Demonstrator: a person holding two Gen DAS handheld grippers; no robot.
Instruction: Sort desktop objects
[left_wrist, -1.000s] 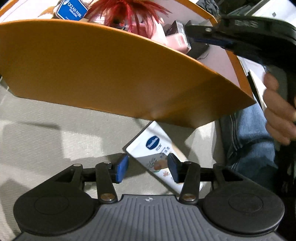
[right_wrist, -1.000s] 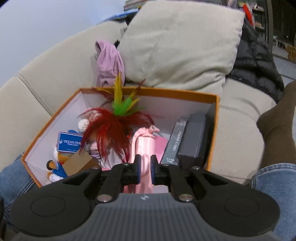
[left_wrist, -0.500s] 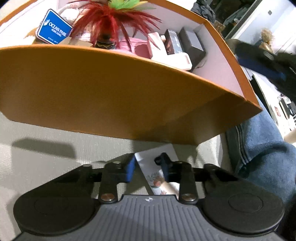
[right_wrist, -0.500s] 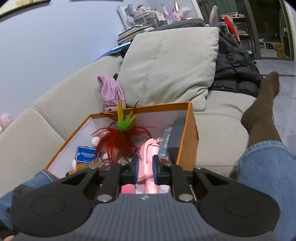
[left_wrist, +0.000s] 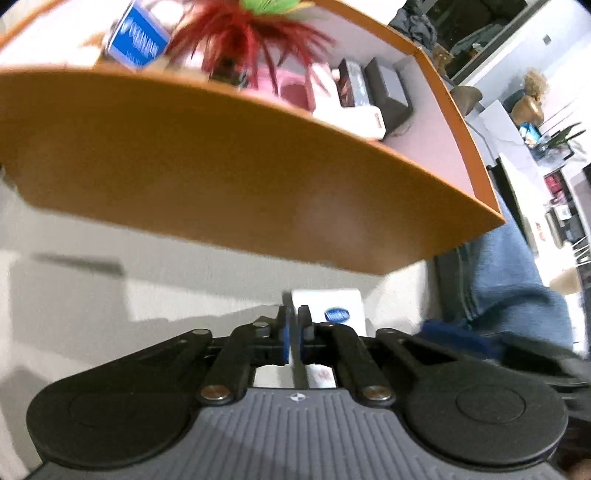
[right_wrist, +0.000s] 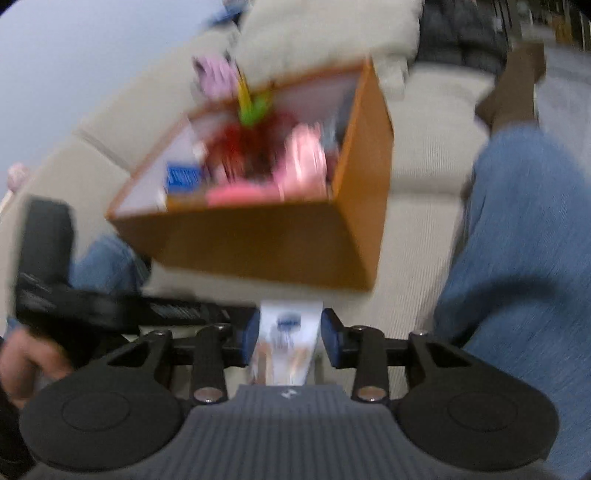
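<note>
Lying on the sofa cushion (right_wrist: 417, 236) before the orange box (left_wrist: 229, 177), a white packet (right_wrist: 290, 325) is seen between the spread right gripper (right_wrist: 289, 341); only the left view shows the left gripper (left_wrist: 294, 334) pinched on its edge.

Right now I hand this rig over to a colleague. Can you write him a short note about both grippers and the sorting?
Left gripper: shut, apparently on the left edge of the white packet, just in front of the orange box.
Right gripper: open, one finger on each side of the same packet, not closed on it.
The box sits on the beige sofa.
Done: a red feathered toy, a blue card and dark boxes lie inside the box.
Left: the packet is outside the box and probably goes in next.
</note>
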